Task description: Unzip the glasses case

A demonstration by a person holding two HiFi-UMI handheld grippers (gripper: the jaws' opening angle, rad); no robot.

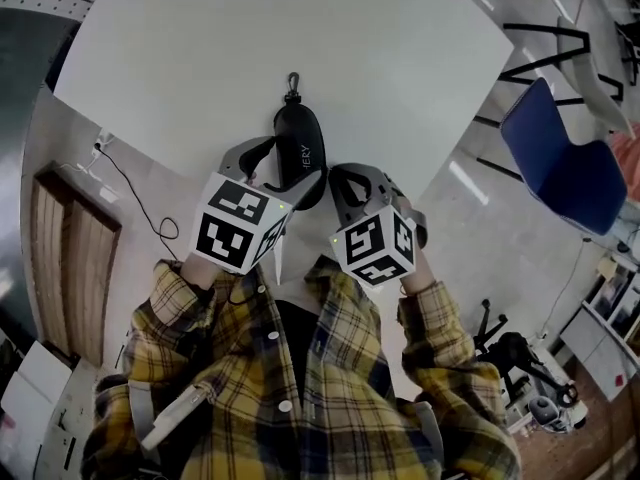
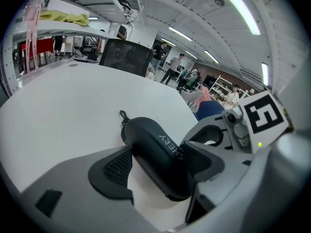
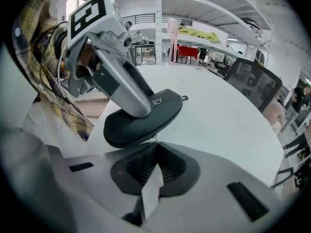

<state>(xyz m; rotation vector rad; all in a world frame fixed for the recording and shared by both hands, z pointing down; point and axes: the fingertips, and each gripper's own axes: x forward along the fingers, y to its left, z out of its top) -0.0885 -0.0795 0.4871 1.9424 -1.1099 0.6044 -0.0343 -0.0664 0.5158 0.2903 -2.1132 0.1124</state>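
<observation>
The black glasses case [image 1: 298,148] is lying on the white table [image 1: 380,58] close to its near edge, with its length running from near to far. Its small clip [image 1: 293,81] is pointing toward the far side. The left gripper [image 2: 160,166] is clamping the case's near half, one pad pressing on each long side. The right gripper [image 3: 154,147] is sitting just right of the left one at the case's near right edge. Its jaws are pressing together on the small metal zipper pull [image 3: 154,138].
</observation>
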